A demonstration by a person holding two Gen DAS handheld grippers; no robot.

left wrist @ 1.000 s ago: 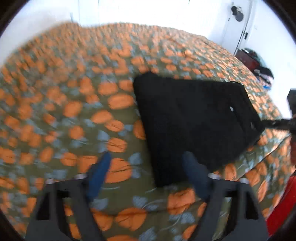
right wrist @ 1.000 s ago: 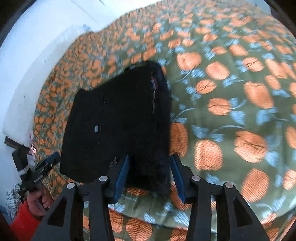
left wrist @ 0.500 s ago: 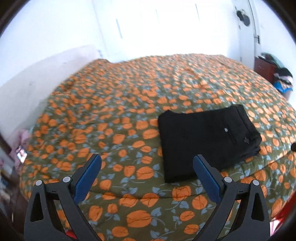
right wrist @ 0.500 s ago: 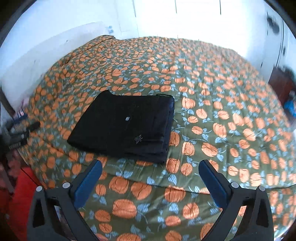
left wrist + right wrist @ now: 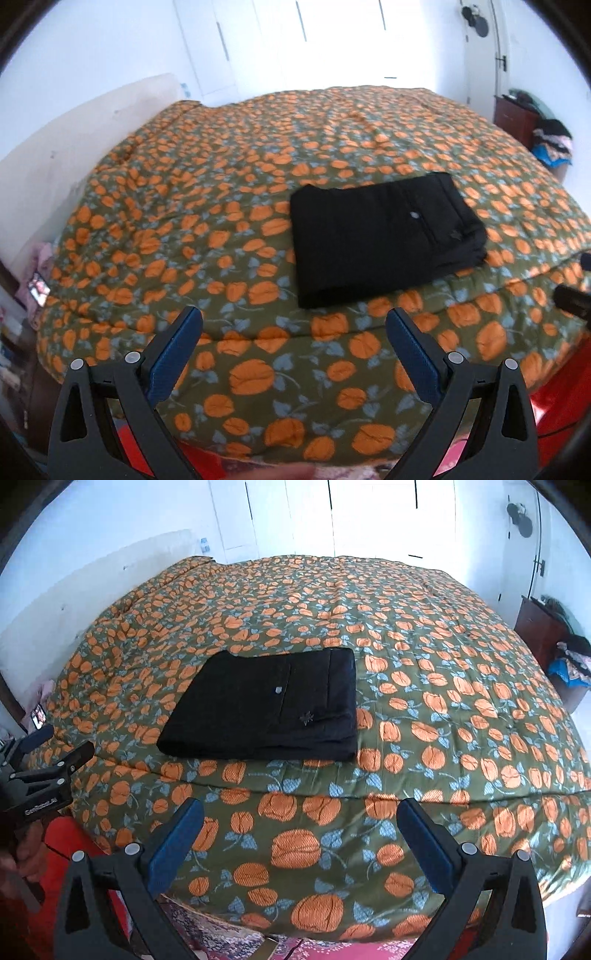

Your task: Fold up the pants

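The black pants (image 5: pixel 384 236) lie folded into a flat rectangle near the front edge of the bed, also in the right wrist view (image 5: pixel 266 709). My left gripper (image 5: pixel 293 325) is open and empty, held back from the bed's front edge, well short of the pants. My right gripper (image 5: pixel 299 818) is open and empty, also held off the bed's front edge. The left gripper shows at the left edge of the right wrist view (image 5: pixel 48 760).
The bed wears a green quilt with orange pumpkins (image 5: pixel 221 192), also in the right wrist view (image 5: pixel 443 686). A white headboard (image 5: pixel 74 129) stands at the left. A dark cabinet with a clothes pile (image 5: pixel 546 136) stands at the right. White wardrobe doors fill the back wall.
Both grippers have pulled back from the pants and away from the bed. The right gripper, shut close around the pants' edge a second ago, has opened wide. The pants stay folded.
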